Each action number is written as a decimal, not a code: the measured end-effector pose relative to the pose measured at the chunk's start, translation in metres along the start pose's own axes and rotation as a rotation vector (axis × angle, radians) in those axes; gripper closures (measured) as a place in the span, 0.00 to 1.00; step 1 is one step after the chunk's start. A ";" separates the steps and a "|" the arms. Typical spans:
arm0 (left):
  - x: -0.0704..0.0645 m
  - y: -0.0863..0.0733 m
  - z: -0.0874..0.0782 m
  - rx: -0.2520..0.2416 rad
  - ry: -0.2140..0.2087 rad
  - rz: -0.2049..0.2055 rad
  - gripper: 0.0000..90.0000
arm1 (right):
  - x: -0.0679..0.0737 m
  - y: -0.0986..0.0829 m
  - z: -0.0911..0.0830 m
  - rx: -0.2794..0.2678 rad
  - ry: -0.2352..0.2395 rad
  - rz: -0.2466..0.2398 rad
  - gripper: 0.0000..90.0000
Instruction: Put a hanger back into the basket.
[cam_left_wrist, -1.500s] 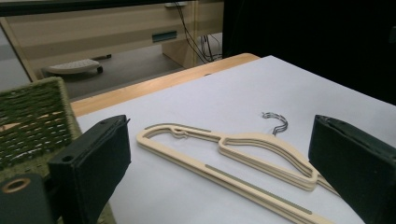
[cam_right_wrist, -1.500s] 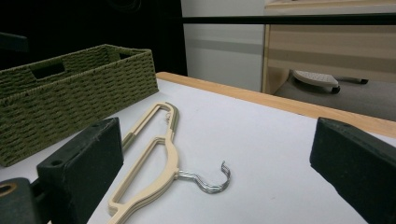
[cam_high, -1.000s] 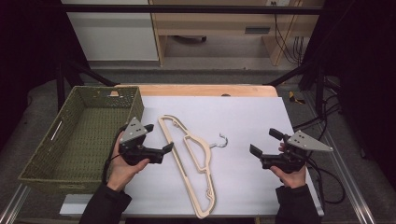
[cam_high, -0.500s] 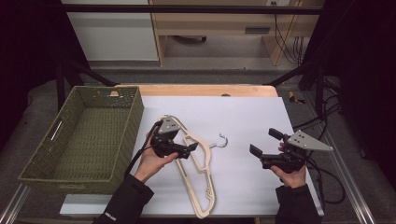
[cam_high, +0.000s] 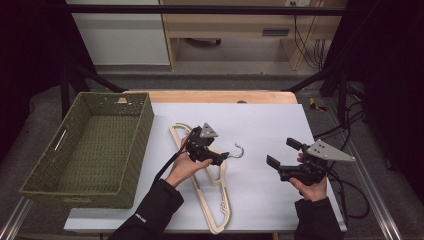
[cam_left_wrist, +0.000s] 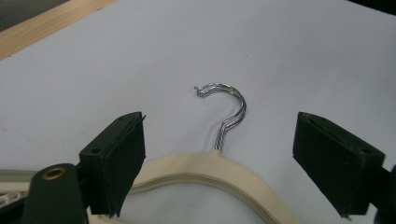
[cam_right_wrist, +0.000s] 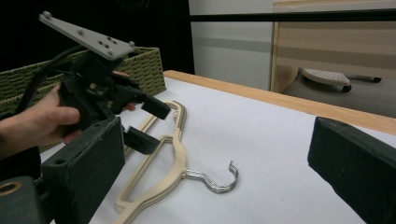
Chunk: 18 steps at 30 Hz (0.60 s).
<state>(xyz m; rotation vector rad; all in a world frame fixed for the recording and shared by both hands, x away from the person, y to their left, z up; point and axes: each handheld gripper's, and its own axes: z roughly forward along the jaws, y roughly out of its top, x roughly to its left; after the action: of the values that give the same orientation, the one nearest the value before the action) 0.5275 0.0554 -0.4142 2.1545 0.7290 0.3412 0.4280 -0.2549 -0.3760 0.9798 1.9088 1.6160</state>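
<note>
A stack of cream hangers (cam_high: 212, 192) lies on the white sheet, its metal hook (cam_high: 237, 150) pointing right. My left gripper (cam_high: 217, 155) is open over the hangers' neck. In the left gripper view the jaws stand wide on either side of the neck (cam_left_wrist: 205, 168), with the hook (cam_left_wrist: 231, 109) ahead between them. Nothing is gripped. My right gripper (cam_high: 283, 152) is open, held apart to the right of the hook. The right gripper view looks past its own spread jaws at the hangers (cam_right_wrist: 173, 158), the hook (cam_right_wrist: 217, 182) and the left gripper (cam_right_wrist: 149, 125).
A green woven basket (cam_high: 145, 125) stands at the table's left, seen behind the hand as the basket (cam_right_wrist: 144, 65) in the right gripper view. A wooden strip (cam_high: 215, 96) runs along the far edge. Cables (cam_high: 350, 185) trail off the right side.
My left gripper has moved right, from beside the basket to over the hangers' neck near the hook. The right gripper has stayed where it was, still open.
</note>
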 end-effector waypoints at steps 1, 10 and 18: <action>-0.001 0.001 0.008 0.019 0.001 0.012 0.20 | 0.000 0.000 0.000 -0.004 0.003 -0.004 0.05; 0.001 0.002 0.042 0.107 -0.007 0.041 0.36 | 0.000 0.000 0.000 -0.009 0.008 0.007 0.05; 0.001 -0.002 0.062 0.144 -0.019 0.033 0.54 | 0.000 0.000 0.000 -0.009 0.010 0.010 0.06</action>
<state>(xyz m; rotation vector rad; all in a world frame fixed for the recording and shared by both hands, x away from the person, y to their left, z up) 0.5566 0.0185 -0.4551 2.3048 0.7273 0.2928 0.4278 -0.2551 -0.3754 0.9814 1.9049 1.6366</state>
